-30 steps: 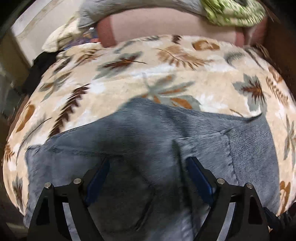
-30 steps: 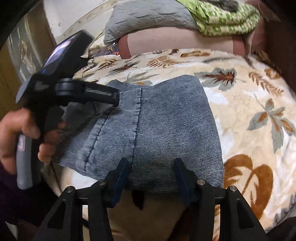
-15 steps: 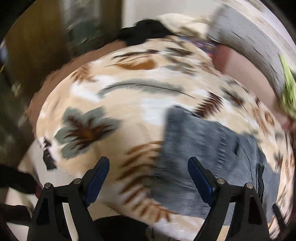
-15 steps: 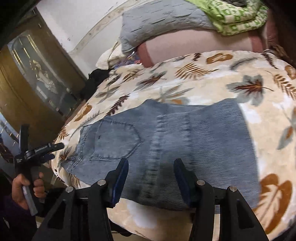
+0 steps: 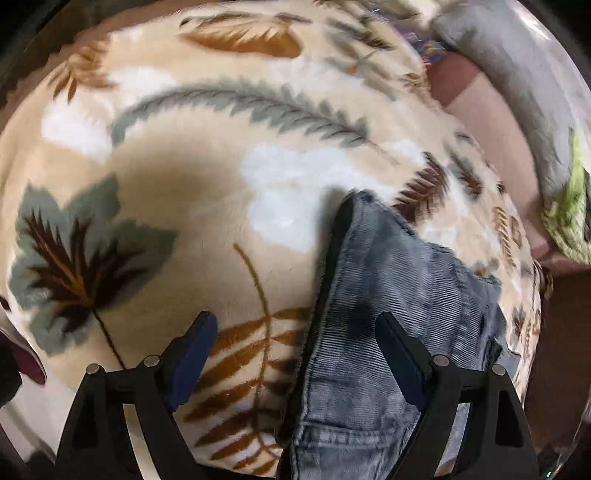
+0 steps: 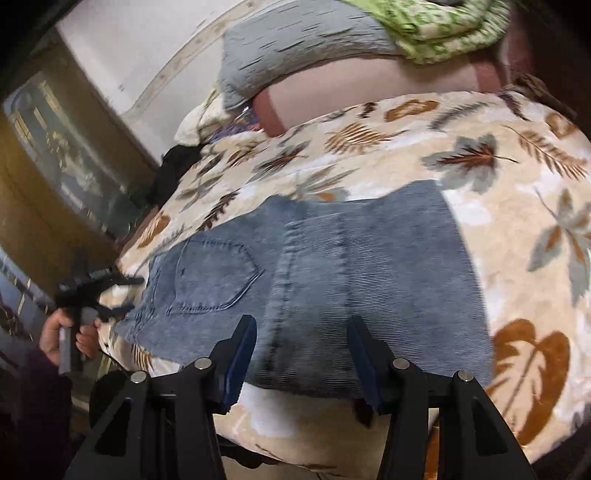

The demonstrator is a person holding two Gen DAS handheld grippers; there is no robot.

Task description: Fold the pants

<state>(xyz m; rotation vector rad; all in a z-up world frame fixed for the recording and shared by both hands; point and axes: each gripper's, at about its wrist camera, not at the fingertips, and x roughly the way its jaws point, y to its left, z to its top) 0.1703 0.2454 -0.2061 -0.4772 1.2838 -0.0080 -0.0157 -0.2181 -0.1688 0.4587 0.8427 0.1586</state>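
Note:
Folded blue-grey jeans (image 6: 351, 266) lie flat on a leaf-print blanket (image 6: 517, 192), back pocket (image 6: 218, 273) facing up at the left end. My right gripper (image 6: 301, 350) hovers open over the jeans' near edge, with no cloth pinched. My left gripper (image 5: 295, 343) is open wide above the jeans' left end (image 5: 369, 295); the cloth's edge runs between its fingers, nearer the right one. In the right wrist view, a hand (image 6: 66, 332) holds the left gripper (image 6: 133, 293) just off the bed's left corner.
A grey pillow (image 6: 295, 55) and a green patterned cloth (image 6: 436, 26) sit on a pink bolster (image 6: 369, 88) at the bed's head. Black cloth (image 6: 173, 170) lies at the far left edge. A wooden cabinet with glass (image 6: 55, 155) stands to the left.
The left gripper swung from over the jeans' middle to their left end and rolled. The right gripper drew up and back, so the whole folded jeans now show.

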